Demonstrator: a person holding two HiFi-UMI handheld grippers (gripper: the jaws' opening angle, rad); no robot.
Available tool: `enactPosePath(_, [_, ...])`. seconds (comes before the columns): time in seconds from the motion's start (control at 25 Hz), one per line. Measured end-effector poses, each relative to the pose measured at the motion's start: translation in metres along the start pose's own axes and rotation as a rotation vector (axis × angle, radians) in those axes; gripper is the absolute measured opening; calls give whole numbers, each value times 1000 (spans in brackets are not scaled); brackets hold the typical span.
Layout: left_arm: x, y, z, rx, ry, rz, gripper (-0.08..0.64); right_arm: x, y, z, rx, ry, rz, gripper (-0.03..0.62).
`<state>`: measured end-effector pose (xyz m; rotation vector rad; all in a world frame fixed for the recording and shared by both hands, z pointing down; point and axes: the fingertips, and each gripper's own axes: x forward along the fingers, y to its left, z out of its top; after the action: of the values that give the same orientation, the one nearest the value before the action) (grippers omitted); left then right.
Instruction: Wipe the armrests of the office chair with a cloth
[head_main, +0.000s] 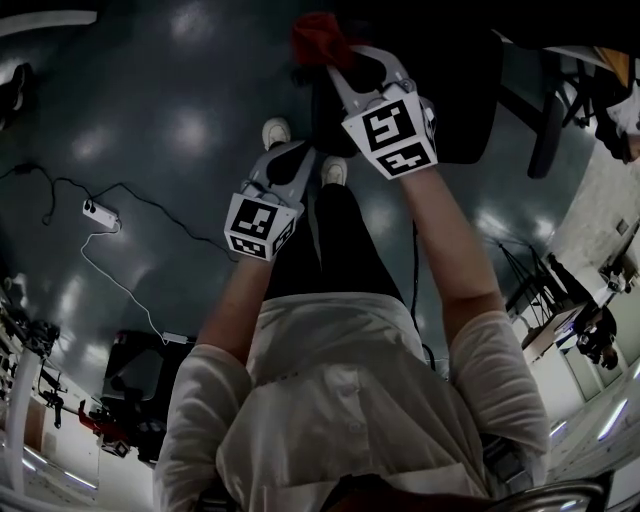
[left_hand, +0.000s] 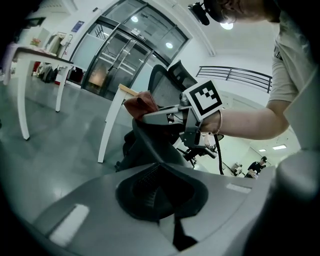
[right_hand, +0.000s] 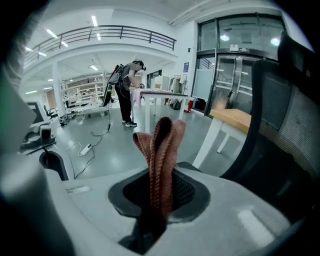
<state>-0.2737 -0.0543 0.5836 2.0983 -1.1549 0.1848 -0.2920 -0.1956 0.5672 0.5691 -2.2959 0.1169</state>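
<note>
glossy grey floor (head_main: 170, 130) spreads under office chair (head_main: 465, 95) and cloth (head_main: 318, 38).

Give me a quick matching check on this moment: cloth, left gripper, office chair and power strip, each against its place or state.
Things:
1. cloth
2. left gripper
3. office chair
4. power strip

Place or state:
A. on the floor at the person's left, with a white cable
B. pinched in the right gripper
C. jaws together, nothing between them
D. black, just ahead of the red bundle

Pairs: 1-B, 2-C, 3-D, 4-A
</note>
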Motion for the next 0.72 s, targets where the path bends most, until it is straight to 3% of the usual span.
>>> enactPosePath(0.28, [-5, -7, -2, 17, -20, 44, 17, -26, 41, -13, 17, -19, 56, 49])
enactPosePath(0.48, [-12, -9, 0, 20, -51, 101, 17, -49, 75, -24, 100, -61, 117, 49])
enactPosePath(0.72, [-26, -4, -1, -2, -83, 178, 17, -67, 102, -38, 98, -55, 183, 49])
